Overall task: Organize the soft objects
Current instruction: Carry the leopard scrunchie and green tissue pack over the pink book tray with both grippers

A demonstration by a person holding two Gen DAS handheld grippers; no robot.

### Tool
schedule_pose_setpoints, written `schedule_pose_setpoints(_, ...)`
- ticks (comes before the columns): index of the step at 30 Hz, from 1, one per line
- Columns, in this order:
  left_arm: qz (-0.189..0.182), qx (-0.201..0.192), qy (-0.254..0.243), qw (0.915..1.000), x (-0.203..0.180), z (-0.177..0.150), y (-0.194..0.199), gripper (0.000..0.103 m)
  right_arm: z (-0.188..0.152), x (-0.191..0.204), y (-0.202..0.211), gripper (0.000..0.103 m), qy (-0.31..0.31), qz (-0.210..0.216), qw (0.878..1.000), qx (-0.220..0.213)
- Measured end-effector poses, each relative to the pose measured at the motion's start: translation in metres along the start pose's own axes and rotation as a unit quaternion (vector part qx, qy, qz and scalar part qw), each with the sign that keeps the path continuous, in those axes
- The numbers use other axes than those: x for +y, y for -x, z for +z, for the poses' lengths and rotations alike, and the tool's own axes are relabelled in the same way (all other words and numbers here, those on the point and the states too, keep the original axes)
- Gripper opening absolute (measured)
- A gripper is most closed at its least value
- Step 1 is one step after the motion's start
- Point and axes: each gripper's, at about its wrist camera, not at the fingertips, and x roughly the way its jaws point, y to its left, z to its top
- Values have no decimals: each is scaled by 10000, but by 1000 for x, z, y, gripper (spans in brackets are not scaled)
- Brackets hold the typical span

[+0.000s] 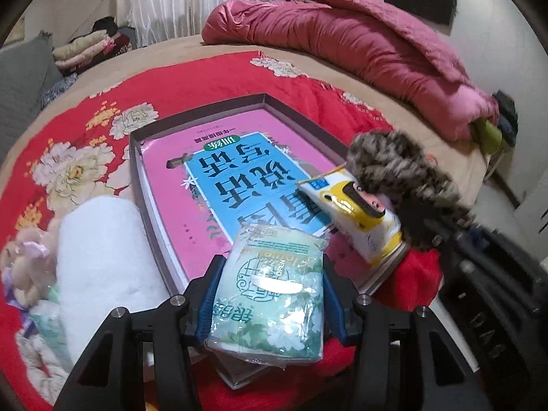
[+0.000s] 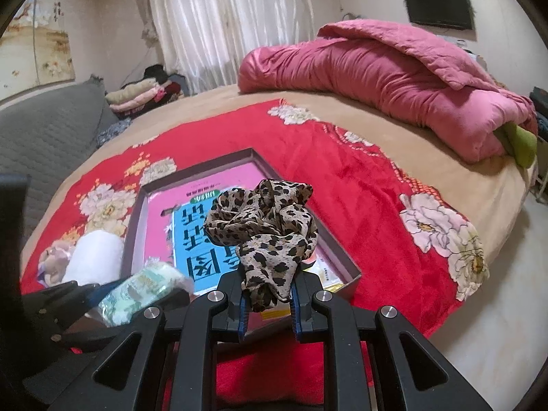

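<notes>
Green plastic-wrapped tissue pack [image 1: 270, 294], light, squashy, slippery, clamped across its sides by left gripper [image 1: 270, 304]; limp leopard-print fabric scrunchie [image 2: 263, 229] pinched in right gripper [image 2: 269, 308].

Black two-finger grippers with blue pads

Left gripper [image 1: 269, 294] and right gripper [image 2: 269, 304]: matte black angular linkages, round silver screws, ribbed blue pads lining the jaws.

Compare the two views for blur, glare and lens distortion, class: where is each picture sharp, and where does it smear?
Left wrist view: the green tissue pack is sharp with a glare streak on its wrapper, while the leopard scarf and right gripper smear at the right. Right wrist view: the scarf is crisp. Both views bend the bed edge and darken at the corners.
</notes>
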Motion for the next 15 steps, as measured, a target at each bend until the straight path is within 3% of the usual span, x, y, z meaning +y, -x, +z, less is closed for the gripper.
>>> schedule_pose_setpoints(6, -236, -224, 394, 9987, 18, 1, 15, 52, -1, 0, -17, 20, 141, -2, 9993, 349)
schedule_pose_setpoints(12, 257, 30, 162, 9995, 24, -1, 10, 52, -3, -1, -24, 20, 92, 19, 9988, 475)
schedule_pose_setpoints(15, 527, 142, -263, 9982, 8, -4, 4, 52, -3, -1, -24, 20, 86, 27, 9989, 467)
